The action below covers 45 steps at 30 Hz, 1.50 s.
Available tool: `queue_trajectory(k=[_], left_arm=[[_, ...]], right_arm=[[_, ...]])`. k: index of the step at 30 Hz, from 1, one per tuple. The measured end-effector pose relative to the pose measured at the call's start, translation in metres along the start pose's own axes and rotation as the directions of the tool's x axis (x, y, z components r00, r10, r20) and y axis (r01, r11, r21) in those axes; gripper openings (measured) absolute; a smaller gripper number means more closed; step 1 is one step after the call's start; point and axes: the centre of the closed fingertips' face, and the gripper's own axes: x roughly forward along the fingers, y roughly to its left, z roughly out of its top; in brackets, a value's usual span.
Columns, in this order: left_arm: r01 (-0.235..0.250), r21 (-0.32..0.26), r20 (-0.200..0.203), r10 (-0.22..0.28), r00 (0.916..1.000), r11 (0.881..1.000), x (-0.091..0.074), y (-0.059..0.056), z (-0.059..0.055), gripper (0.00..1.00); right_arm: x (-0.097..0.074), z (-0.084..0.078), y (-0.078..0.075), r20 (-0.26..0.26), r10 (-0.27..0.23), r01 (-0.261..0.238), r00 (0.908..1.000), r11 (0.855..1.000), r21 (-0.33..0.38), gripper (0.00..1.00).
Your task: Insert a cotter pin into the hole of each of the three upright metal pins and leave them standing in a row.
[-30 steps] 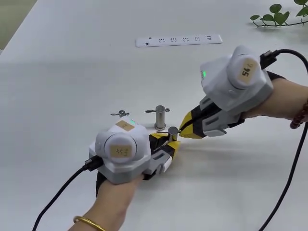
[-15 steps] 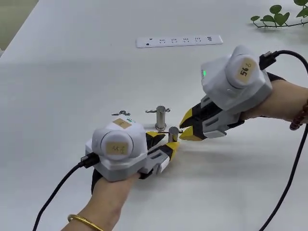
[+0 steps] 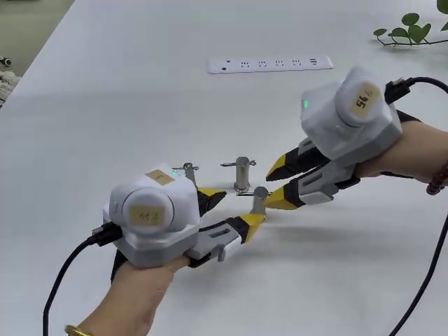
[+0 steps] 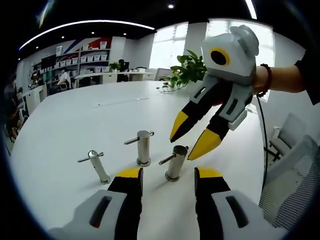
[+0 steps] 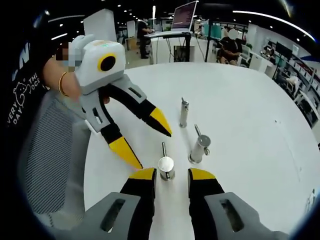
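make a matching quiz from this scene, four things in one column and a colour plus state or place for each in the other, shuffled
Things:
1 power strip
2 plant
3 near pin
4 right gripper

Colour, state or place:
a green, far right
b open, yellow tips
c white, lying flat
d silver, upright

Pairs: 1-c, 2-a, 3-d, 4-b

Three pins [image 3: 242,175] on table [image 3: 140,91], power strip [image 3: 270,64] behind
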Motion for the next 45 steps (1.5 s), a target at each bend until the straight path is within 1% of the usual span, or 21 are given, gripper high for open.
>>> queue_trajectory(k=[2, 4, 9, 13, 15, 18, 21, 23, 26, 29, 32, 33, 35, 40, 43, 45], left_arm=[[-0.008, 0.027, -0.004, 0.008, 1.0, 1.0, -0.005, -0.001, 0.002, 0.43], [-0.008, 0.031, -0.004, 0.008, 1.0, 0.999, -0.008, -0.001, 0.004, 0.46], [-0.015, 0.008, 0.025, 0.015, 0.9996, 1.0, -0.019, -0.001, 0.012, 0.52], [-0.034, -0.014, 0.032, 0.035, 0.9989, 0.999, -0.027, 0.004, 0.015, 0.56], [-0.041, -0.014, 0.04, 0.042, 0.9983, 0.999, -0.031, 0.006, 0.017, 0.59], [-0.051, -0.023, 0.04, 0.052, 0.9979, 0.998, -0.036, 0.007, 0.018, 0.61], [-0.069, -0.029, 0.048, 0.07, 0.9963, 0.997, -0.04, 0.01, 0.019, 0.67], [-0.079, -0.034, 0.046, 0.08, 0.9957, 0.996, -0.043, 0.011, 0.019, 0.69], [-0.091, -0.024, 0.045, 0.092, 0.9948, 0.996, -0.047, 0.013, 0.018, 0.71], [-0.095, 0.009, 0.041, 0.094, 0.9947, 0.995, -0.051, 0.014, 0.018, 0.74], [-0.101, 0.024, 0.045, 0.1, 0.994, 0.995, -0.056, 0.015, 0.018, 0.77], [-0.102, 0.024, 0.053, 0.1, 0.9935, 0.995, -0.058, 0.016, 0.019, 0.78], [-0.107, 0.019, 0.056, 0.106, 0.9928, 0.994, -0.06, 0.018, 0.019, 0.81], [-0.126, 0.019, 0.046, 0.126, 0.991, 0.992, -0.067, 0.022, 0.017, 0.83], [-0.14, 0.018, 0.036, 0.139, 0.9896, 0.99, -0.071, 0.025, 0.013, 0.83], [-0.149, 0.02, 0.036, 0.148, 0.9883, 0.989, -0.074, 0.027, 0.012, 0.83]], right_arm=[[0.001, 0.001, 0.001, 0.006, 0.002, -0.002, 1.0, 1.0, 0.004, 0.21], [0.003, 0.002, 0.003, 0.004, 0.005, -0.005, 1.0, 1.0, -0.001, 0.21], [0.009, 0.005, 0.007, 0.004, 0.014, -0.014, 0.9999, 1.0, -0.002, 0.21], [0.011, 0.006, 0.008, -0.001, 0.013, -0.013, 0.9999, 1.0, -0.016, 0.2], [0.013, 0.007, 0.009, -0.004, 0.016, -0.016, 0.9999, 1.0, -0.021, 0.2], [0.015, 0.007, 0.009, -0.015, 0.015, -0.016, 0.9998, 0.999, -0.031, 0.19], [0.017, 0.006, 0.01, -0.021, 0.017, -0.018, 0.9996, 0.999, -0.036, 0.18], [0.019, 0.006, 0.01, -0.024, 0.018, -0.019, 0.9995, 0.999, -0.038, 0.17], [0.021, 0.002, 0.009, -0.037, 0.015, -0.017, 0.9992, 0.999, -0.048, 0.16], [0.022, 0.002, 0.009, -0.033, 0.022, -0.023, 0.9992, 0.999, -0.046, 0.12], [0.023, 0.002, 0.009, -0.034, 0.023, -0.024, 0.9992, 0.999, -0.049, 0.11], [0.024, 0.001, 0.009, -0.033, 0.024, -0.025, 0.9992, 0.998, -0.049, 0.11], [0.025, 0.001, 0.007, -0.034, 0.021, -0.022, 0.9992, 0.998, -0.051, 0.1], [0.025, 0.0, 0.008, -0.033, 0.026, -0.028, 0.9991, 0.999, -0.044, 0.1], [0.024, 0.0, 0.009, -0.032, 0.03, -0.032, 0.999, 0.998, -0.049, 0.09], [0.025, -0.001, 0.007, -0.033, 0.03, -0.032, 0.999, 0.998, -0.052, 0.09]])
